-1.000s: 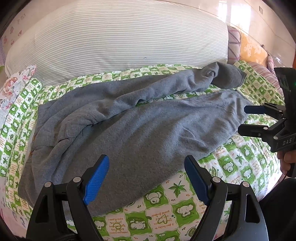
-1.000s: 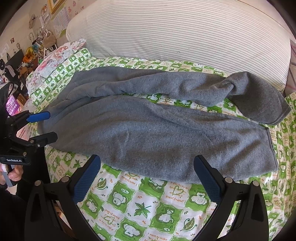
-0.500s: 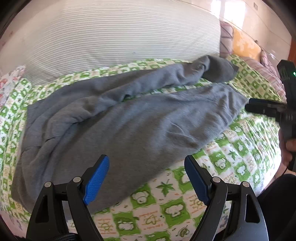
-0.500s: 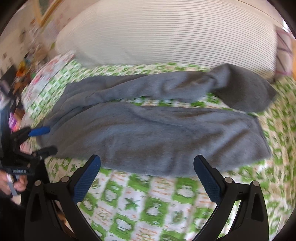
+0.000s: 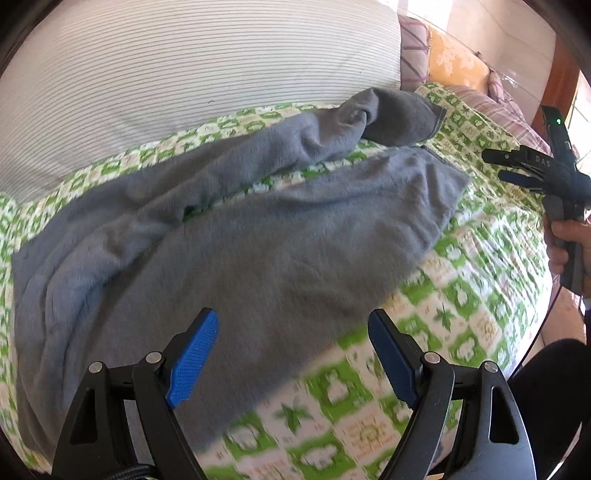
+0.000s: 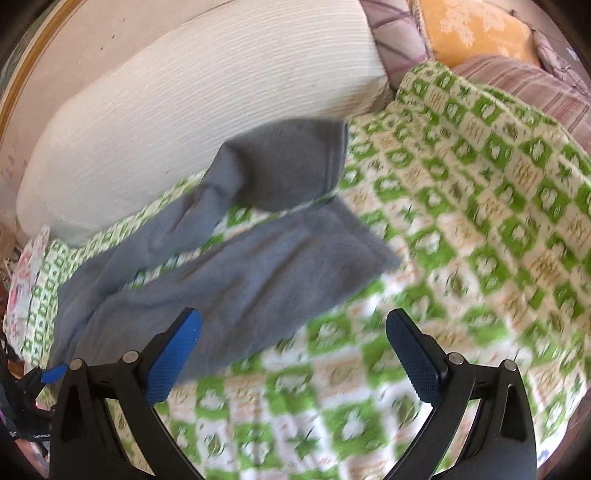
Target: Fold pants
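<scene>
Grey fleece pants (image 5: 236, 236) lie spread across a green-and-white patterned bedspread (image 5: 480, 266), the two legs running toward the upper right. The far leg's end (image 5: 399, 118) is folded back on itself. My left gripper (image 5: 291, 354) stands open over the near edge of the pants, with nothing between its blue pads. My right gripper (image 6: 293, 350) is open too, above the near leg's end (image 6: 332, 254) and the bare bedspread (image 6: 480, 221). In the left wrist view the right gripper (image 5: 506, 166) hangs beyond the leg ends, held by a hand (image 5: 565, 243).
A large striped white pillow (image 5: 192, 88) lies behind the pants. Purple plaid and orange pillows (image 6: 476, 26) sit at the far right. The bed's near edge (image 5: 532, 325) drops off at the right, with floor beyond. The other gripper shows at the left edge (image 6: 37, 384).
Both views have swung right. My right gripper has moved toward the leg ends, so the pants now sit left in its view. Both grippers stay open.
</scene>
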